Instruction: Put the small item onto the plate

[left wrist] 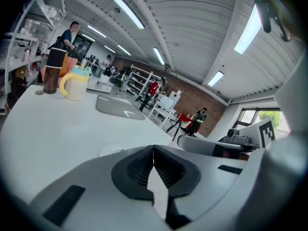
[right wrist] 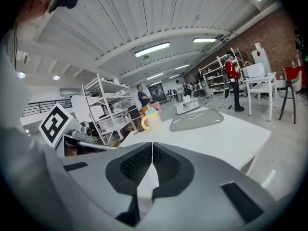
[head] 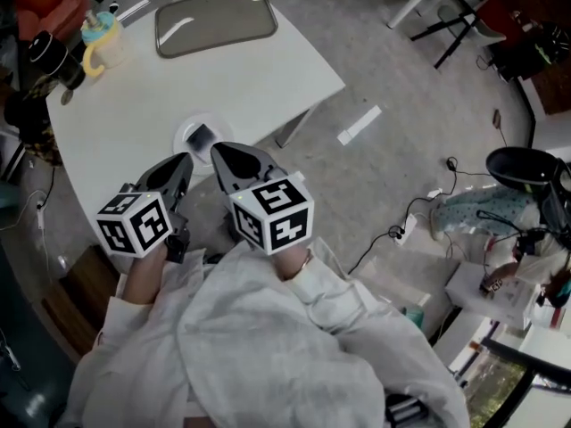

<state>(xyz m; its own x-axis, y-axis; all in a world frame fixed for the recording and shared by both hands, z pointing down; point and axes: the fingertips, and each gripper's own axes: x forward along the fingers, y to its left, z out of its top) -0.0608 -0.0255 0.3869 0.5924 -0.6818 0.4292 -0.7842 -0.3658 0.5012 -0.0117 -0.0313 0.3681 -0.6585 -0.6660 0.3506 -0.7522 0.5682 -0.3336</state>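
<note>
As both tilt toward the plate point(head: 182, 131), left tool point(head: 185, 160) and right tool point(head: 218, 152) sit pressed together.

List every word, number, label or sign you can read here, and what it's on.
No readable words or numbers anywhere.
Left marker cube: black-and-white square patterns only, no letters.
Right marker cube: the same.
Background shelves: any labels too small to read.

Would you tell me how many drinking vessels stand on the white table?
2: a yellow mug with a blue lid at the far left corner, and a dark tumbler beside it; clutter may hide more.
</note>
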